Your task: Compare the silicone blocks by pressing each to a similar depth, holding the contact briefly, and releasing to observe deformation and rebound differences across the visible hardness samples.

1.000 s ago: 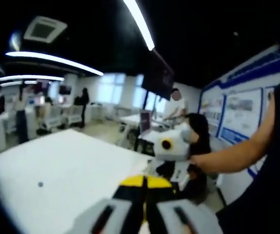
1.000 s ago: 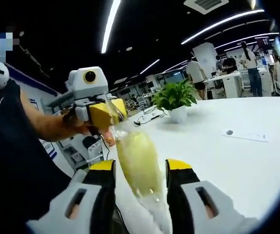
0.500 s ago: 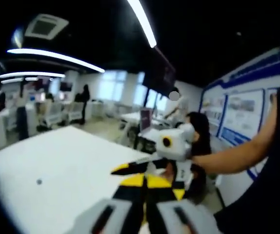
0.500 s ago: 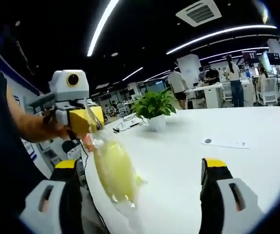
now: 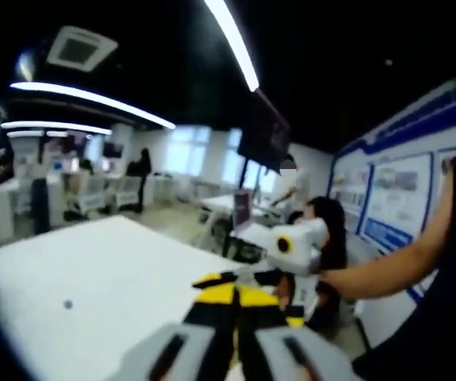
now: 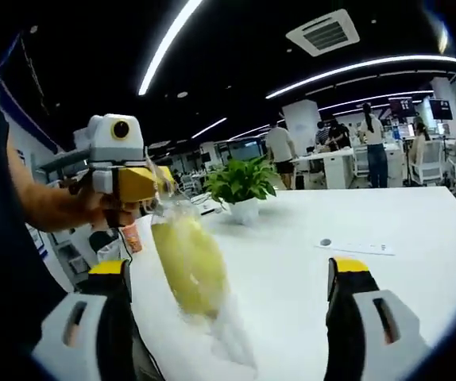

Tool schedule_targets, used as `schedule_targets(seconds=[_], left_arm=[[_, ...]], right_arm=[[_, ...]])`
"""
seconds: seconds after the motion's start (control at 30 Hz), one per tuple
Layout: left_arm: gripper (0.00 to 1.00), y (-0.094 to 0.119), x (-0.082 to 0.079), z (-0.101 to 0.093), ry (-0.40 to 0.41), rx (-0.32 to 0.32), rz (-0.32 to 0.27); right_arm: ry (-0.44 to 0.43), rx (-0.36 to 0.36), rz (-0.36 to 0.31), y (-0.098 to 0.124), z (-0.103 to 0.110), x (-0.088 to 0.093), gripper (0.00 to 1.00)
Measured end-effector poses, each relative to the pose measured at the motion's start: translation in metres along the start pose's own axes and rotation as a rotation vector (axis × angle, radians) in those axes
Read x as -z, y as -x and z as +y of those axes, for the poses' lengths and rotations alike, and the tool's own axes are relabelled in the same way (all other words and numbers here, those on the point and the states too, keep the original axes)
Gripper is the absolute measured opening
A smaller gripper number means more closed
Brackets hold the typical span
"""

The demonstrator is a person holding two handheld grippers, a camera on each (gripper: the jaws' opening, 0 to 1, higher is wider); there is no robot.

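A clear bag with a soft yellow block [image 6: 188,266] inside hangs over the near edge of the white table [image 6: 387,294]. My left gripper [image 6: 144,184], seen at the left of the right gripper view, is shut on the bag's top. My right gripper [image 6: 228,270] stands wide open, one jaw on either side of the bag and neither touching it. In the left gripper view my left gripper [image 5: 236,298] shows its yellow tips pressed together, and the right gripper [image 5: 248,279] reaches in from the right, held by a bare arm [image 5: 387,270].
A potted plant [image 6: 240,186] stands on the table behind the bag. A paper sheet with a dark dot [image 6: 355,246] lies to the right. Desks, chairs and standing people fill the far room. A wall of posters [image 5: 395,198] is on the right.
My right gripper's jaws have opened wide and let go of the yellow block's bag, which now hangs from the left gripper alone. The left gripper stays shut.
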State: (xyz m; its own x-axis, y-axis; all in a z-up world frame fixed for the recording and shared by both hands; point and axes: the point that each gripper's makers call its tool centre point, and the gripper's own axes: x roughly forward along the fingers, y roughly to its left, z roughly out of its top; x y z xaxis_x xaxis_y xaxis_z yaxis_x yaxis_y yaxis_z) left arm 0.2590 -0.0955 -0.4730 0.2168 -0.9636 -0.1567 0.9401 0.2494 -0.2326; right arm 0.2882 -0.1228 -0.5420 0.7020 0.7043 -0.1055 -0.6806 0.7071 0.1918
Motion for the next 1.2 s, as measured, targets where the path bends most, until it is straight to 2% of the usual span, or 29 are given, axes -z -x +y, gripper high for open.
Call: schedule_targets(seconds=[0.07, 0.17, 0.3, 0.6, 0.97, 1.2], left_arm=[[0.0, -0.001, -0.007, -0.003, -0.018, 0.003, -0.011], [0.0, -0.002, -0.016, -0.005, -0.021, 0.007, -0.024], [0.0, -0.005, -0.029, -0.008, -0.019, 0.009, -0.057], [0.0, -0.015, -0.036, -0.009, 0.0, -0.002, -0.096], [0.0, -0.028, -0.009, 0.003, 0.083, -0.064, -0.105], [0.0, -0.04, 0.019, 0.005, 0.126, -0.089, -0.075]], right_arm=[[0.019, 0.046, -0.043, 0.007, -0.006, -0.012, 0.96], [0.019, 0.068, -0.054, 0.015, -0.008, -0.016, 0.96], [0.031, 0.088, -0.044, 0.026, -0.01, -0.014, 0.96], [0.014, 0.156, -0.042, 0.051, -0.021, -0.006, 0.96], [-0.024, 0.235, 0.003, 0.078, -0.036, 0.026, 0.96], [-0.042, 0.26, 0.03, 0.089, -0.038, 0.044, 0.96]])
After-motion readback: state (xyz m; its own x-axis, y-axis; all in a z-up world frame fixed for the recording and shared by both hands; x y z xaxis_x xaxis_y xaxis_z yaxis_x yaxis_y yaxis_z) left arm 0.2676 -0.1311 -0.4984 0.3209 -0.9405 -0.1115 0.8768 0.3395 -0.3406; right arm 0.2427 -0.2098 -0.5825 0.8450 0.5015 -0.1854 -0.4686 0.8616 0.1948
